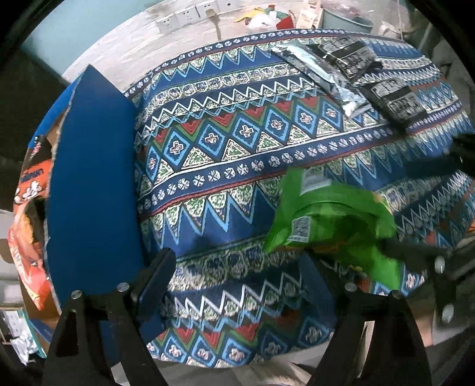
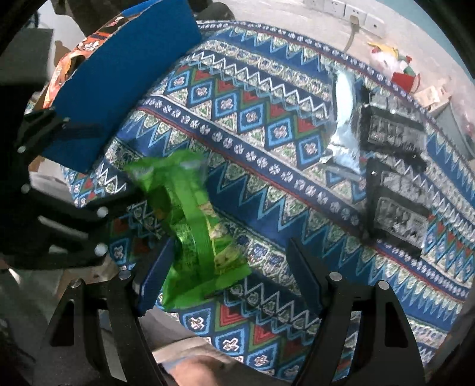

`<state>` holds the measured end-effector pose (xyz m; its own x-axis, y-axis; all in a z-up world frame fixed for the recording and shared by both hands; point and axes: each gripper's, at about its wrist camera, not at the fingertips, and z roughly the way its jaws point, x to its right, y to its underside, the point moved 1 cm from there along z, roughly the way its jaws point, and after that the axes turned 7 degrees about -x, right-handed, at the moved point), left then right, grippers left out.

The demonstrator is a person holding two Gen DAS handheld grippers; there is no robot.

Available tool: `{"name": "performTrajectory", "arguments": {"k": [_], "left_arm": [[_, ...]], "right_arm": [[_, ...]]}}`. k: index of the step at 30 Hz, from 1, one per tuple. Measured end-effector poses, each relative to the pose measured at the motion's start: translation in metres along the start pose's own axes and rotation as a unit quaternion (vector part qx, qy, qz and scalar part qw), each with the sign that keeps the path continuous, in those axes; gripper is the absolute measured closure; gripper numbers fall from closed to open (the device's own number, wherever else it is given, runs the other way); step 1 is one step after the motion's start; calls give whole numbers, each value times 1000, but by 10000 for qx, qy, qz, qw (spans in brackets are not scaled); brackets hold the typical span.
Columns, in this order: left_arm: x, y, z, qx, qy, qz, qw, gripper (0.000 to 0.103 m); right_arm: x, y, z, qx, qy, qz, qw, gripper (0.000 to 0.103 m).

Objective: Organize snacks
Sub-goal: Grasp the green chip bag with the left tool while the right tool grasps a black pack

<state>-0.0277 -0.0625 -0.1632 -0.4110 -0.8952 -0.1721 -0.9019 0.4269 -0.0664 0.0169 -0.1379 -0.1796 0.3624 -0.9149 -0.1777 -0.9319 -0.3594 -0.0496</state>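
A green snack bag (image 1: 332,225) (image 2: 193,225) lies on the patterned cloth (image 1: 225,142) (image 2: 267,124) near the front edge. My right gripper (image 2: 231,273) is open, and the bag's lower end lies between its fingers against the left one. My left gripper (image 1: 246,285) is open and empty, just left of the bag. A blue box (image 1: 92,184) (image 2: 124,77) holding an orange snack pack (image 1: 29,190) (image 2: 89,44) stands at the table's left. A silver pack (image 1: 326,74) (image 2: 346,118) and black seaweed packs (image 1: 394,101) (image 2: 394,190) lie at the far right.
Wall sockets (image 1: 190,14) and a plugged cable sit behind the table. Coloured clutter (image 1: 267,16) and a grey bin (image 1: 347,20) stand on the floor beyond. The left gripper's body (image 2: 44,193) shows at the left of the right wrist view.
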Motion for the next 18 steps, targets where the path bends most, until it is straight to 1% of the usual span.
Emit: {"name": "performTrajectory", "arguments": {"k": [6, 11, 13, 15, 17, 18], "left_arm": [[-6, -22, 9, -23, -5, -179, 9998, 17], [-9, -41, 9, 24, 68, -328, 9994, 17], [-10, -48, 7, 35, 109, -380, 9992, 17], [-14, -55, 4, 27, 194, -526, 9984, 17], [-18, -60, 3, -7, 344, -676, 9971, 17], [-21, -63, 1, -39, 457, -826, 9955, 17]], "right_arm": [[3, 2, 12, -72, -277, 141, 9995, 26], [19, 3, 4, 78, -313, 326, 9989, 26], [33, 4, -5, 198, -225, 501, 9983, 26], [52, 5, -15, 338, 17, 706, 9969, 26], [69, 6, -22, 436, 255, 924, 9944, 25], [76, 6, -24, 459, 342, 1023, 9931, 25]]}}
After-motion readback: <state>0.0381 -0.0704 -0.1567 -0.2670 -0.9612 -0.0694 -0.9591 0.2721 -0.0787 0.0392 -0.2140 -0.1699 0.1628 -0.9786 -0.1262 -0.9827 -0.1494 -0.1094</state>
